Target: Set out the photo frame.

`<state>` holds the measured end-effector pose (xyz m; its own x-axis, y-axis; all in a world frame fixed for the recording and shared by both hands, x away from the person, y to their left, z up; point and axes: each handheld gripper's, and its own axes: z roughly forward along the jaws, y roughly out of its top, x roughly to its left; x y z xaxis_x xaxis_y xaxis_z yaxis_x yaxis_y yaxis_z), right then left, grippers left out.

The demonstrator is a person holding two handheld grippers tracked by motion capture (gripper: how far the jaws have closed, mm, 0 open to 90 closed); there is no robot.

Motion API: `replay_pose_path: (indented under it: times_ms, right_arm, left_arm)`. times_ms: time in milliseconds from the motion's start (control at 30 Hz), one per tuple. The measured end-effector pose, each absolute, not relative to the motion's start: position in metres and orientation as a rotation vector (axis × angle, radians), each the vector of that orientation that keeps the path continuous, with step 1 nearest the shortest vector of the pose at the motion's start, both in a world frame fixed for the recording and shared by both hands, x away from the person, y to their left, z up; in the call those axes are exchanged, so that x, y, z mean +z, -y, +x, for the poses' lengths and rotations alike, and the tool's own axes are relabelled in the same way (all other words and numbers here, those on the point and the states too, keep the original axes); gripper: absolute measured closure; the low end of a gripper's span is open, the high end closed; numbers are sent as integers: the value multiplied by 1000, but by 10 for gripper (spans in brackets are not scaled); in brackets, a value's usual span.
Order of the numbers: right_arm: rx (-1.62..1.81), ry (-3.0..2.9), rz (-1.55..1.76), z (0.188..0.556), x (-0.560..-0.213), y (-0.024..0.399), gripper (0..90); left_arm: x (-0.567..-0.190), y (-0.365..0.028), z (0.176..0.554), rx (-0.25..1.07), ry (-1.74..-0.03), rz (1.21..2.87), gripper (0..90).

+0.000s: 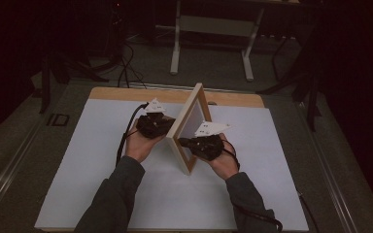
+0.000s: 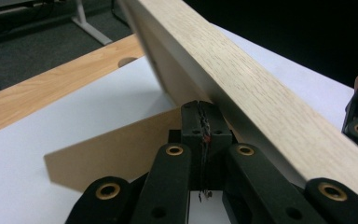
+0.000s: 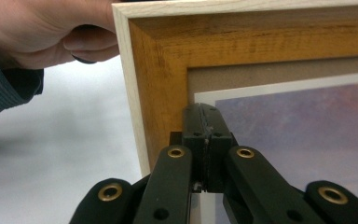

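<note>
A wooden picture frame (image 1: 190, 127) stands upright on edge in the middle of the white table top (image 1: 92, 165), turned edge-on to me. My left gripper (image 1: 167, 127) is shut with nothing between its jaws, its tips at the frame's back. In the left gripper view the shut tips (image 2: 204, 119) meet the back just under the pale wood edge (image 2: 242, 88), above a brown cardboard stand flap (image 2: 121, 149). My right gripper (image 1: 184, 142) is shut too, its tips (image 3: 204, 121) against the front near the corner of the frame (image 3: 158, 70), where the mat meets the print.
The white top lies on a wooden table whose bare strip (image 1: 126, 93) shows at the back, with a round hole (image 2: 127, 61) in it. A white desk frame (image 1: 211, 26) and cables (image 1: 124, 63) stand on the floor beyond. The left hand (image 3: 42, 28) shows past the frame's edge.
</note>
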<state>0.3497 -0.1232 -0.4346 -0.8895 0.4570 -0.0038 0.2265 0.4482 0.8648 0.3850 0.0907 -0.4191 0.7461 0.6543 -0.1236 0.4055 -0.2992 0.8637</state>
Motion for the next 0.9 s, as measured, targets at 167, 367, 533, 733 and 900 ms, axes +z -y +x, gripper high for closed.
replay_pose_path:
  times_ms: [167,367,533,733,900]
  right_arm:
    - [1416,-2461,594,350,-435,122,898]
    - [1381,-2456,589,349,-436,122,881]
    - [1369,-2451,618,350,-439,130,835]
    - [1365,-2437,654,351,-440,143,798]
    - [1362,-2427,677,352,-443,152,782]
  left_arm:
    - [-421,-93,388,278,-807,1923,900]
    - [-419,-98,388,253,-826,1927,826]
    - [-410,-105,383,273,-854,1897,767]
    - [-399,-117,377,259,-876,1833,682]
    - [-390,-119,366,259,-876,1782,612]
